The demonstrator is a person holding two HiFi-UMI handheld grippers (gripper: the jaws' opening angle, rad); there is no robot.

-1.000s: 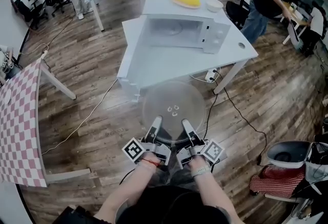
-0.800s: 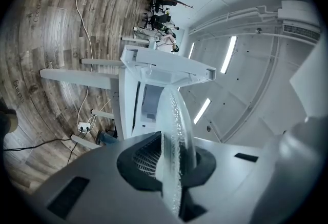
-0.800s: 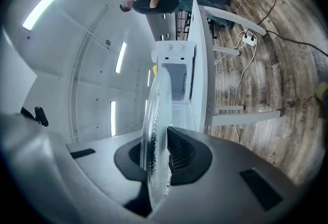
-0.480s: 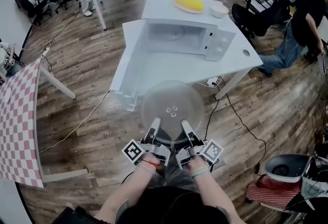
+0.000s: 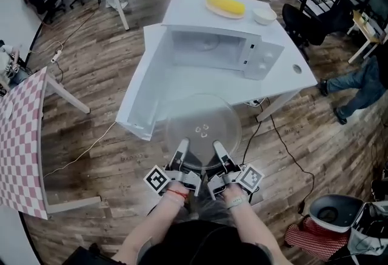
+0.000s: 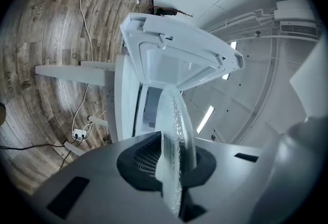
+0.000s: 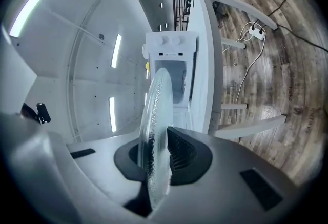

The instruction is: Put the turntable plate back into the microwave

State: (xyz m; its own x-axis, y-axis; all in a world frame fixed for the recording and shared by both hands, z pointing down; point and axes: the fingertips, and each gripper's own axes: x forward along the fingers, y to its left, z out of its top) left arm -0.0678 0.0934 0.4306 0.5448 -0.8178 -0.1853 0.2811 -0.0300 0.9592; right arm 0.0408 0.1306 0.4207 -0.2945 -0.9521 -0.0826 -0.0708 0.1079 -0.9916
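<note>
The clear glass turntable plate point(image 5: 203, 129) is held level in front of me, just short of the white table. My left gripper point(image 5: 182, 147) is shut on its near rim at the left, and my right gripper point(image 5: 219, 148) is shut on the near rim at the right. In the left gripper view the turntable plate point(image 6: 177, 138) runs edge-on between the jaws, and in the right gripper view the turntable plate point(image 7: 156, 133) does the same. The white microwave point(image 5: 221, 45) stands on the table ahead, its cavity facing me and its door point(image 5: 140, 97) swung open to the left.
The white table point(image 5: 285, 85) carries the microwave; a yellow item on a plate point(image 5: 225, 6) and a white bowl point(image 5: 264, 15) lie on the microwave's top. A checkered table point(image 5: 21, 142) stands at the left. A power strip and cables point(image 5: 254, 103) lie on the wooden floor. People are at the room's edges.
The plate and both grippers have come closer to the table and the microwave. The person at the right has moved away toward the edge of the view.
</note>
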